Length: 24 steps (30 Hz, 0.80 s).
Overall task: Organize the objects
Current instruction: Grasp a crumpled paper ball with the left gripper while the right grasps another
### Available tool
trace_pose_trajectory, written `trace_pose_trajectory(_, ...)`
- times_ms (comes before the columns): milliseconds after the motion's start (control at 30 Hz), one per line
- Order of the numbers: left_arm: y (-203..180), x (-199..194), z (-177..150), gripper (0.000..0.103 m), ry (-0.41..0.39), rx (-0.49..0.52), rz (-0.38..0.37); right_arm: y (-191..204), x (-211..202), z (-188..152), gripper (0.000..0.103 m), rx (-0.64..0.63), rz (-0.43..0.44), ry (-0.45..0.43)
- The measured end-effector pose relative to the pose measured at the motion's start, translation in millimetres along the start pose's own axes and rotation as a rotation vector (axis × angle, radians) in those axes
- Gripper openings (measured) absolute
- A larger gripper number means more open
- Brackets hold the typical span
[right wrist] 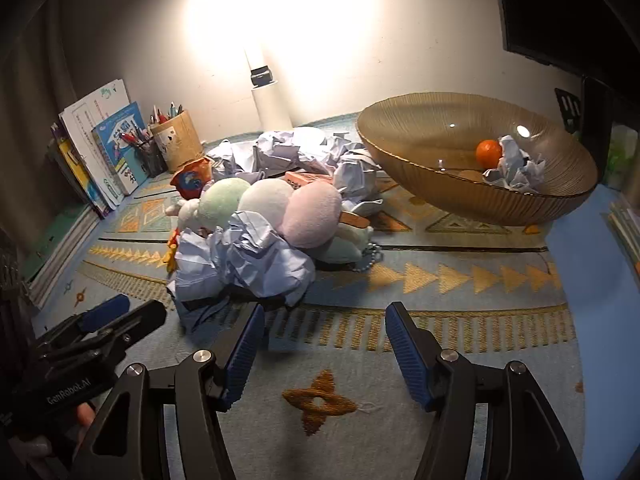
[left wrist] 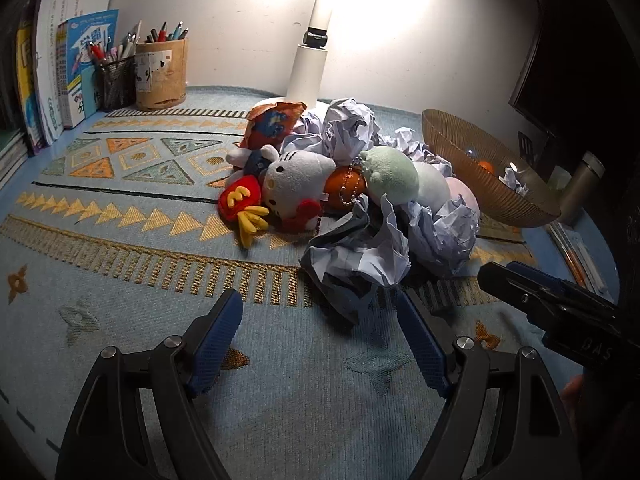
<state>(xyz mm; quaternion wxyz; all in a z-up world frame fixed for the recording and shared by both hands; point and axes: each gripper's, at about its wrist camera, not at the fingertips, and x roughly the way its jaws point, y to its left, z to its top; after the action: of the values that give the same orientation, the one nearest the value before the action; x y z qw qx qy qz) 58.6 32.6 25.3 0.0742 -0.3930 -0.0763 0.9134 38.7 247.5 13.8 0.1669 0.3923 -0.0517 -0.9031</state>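
We find both tools unloaded: the left gripper stands wide just short of a crumpled paper ball, the right gripper equally wide over bare cloth. The pile of plush toys lies mid-table, apart from the amber bowl, which already holds an orange, so we judge it the collecting point.
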Motion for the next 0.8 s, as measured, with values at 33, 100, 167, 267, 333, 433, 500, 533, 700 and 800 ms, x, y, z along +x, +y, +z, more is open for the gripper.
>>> trace_pose_trajectory(33, -2, 3, 3, 0.078, 0.014, 0.021, 0.000, 4, 2, 4, 0.061, 0.004, 0.021, 0.004)
trace_pose_trajectory(100, -4, 12, 8, 0.078, 0.050, 0.060, 0.009, 10, 8, 12, 0.061, 0.008, 0.052, 0.010)
trace_pose_trajectory(167, -4, 19, 12, 0.078, 0.072, 0.076, -0.012, 16, 17, 19, 0.061, 0.011, 0.050, 0.026)
trace_pose_trajectory(267, -6, 25, 17, 0.078, 0.072, 0.076, -0.018, 18, 30, 26, 0.063, 0.029, 0.064, 0.054)
trace_pose_trajectory(333, -10, 26, 18, 0.078, 0.066, 0.098, -0.016, 20, 36, 27, 0.063, 0.027, 0.052, 0.064)
trace_pose_trajectory(433, -15, 31, 19, 0.077, 0.067, 0.109, -0.024, 21, 42, 27, 0.063, 0.030, 0.062, 0.078)
trace_pose_trajectory(500, -15, 34, 19, 0.063, 0.072, 0.106, -0.039, 19, 43, 27, 0.059, 0.029, 0.069, 0.080)
trace_pose_trajectory(533, -15, 35, 18, 0.056, 0.080, 0.104, -0.049, 19, 42, 26, 0.055, 0.023, 0.069, 0.079)
trace_pose_trajectory(700, -13, 21, 13, 0.047, 0.059, 0.084, -0.088, 13, 22, 19, 0.045, 0.016, 0.086, 0.061)
trace_pose_trajectory(800, -14, 7, 6, 0.042, 0.047, 0.076, -0.104, 7, 0, 10, 0.045, 0.006, 0.051, 0.050)
